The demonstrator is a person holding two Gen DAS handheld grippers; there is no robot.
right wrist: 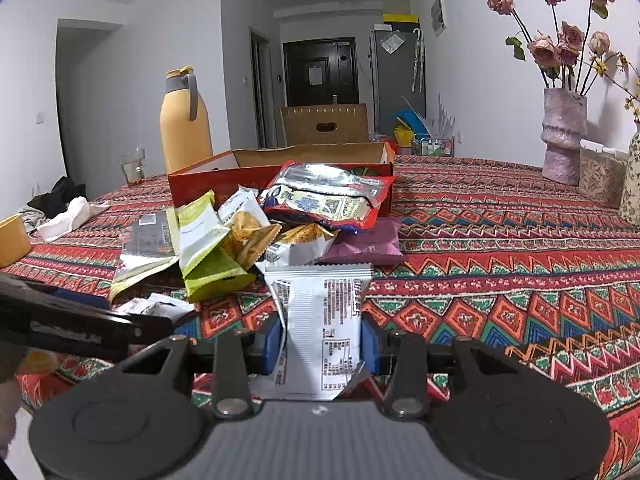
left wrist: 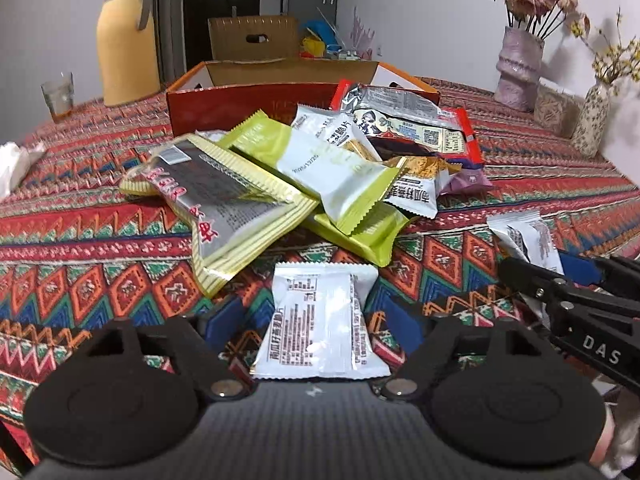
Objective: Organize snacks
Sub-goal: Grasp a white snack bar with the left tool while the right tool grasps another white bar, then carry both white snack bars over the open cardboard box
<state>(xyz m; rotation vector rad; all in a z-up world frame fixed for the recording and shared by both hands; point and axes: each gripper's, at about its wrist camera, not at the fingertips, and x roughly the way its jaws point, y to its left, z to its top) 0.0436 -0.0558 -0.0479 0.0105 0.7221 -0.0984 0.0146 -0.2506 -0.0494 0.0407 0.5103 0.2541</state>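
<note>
Right gripper (right wrist: 320,350) jaws clamp a white packet (right wrist: 320,320), long axis pointing toward the far box (right wrist: 280,176); left gripper (left wrist: 316,320) jaws open astride another packet (left wrist: 320,320).

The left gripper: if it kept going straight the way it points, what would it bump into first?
Probably the white packet lying between the left gripper's open jaws, then the snack pile beyond; depth is unclear.

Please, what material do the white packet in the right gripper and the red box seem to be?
White packet: likely plastic film, glossy; it creases and has crimped, serrated ends. Red box: apparently cardboard, printed red outside; its inner walls show plain brown.
</note>
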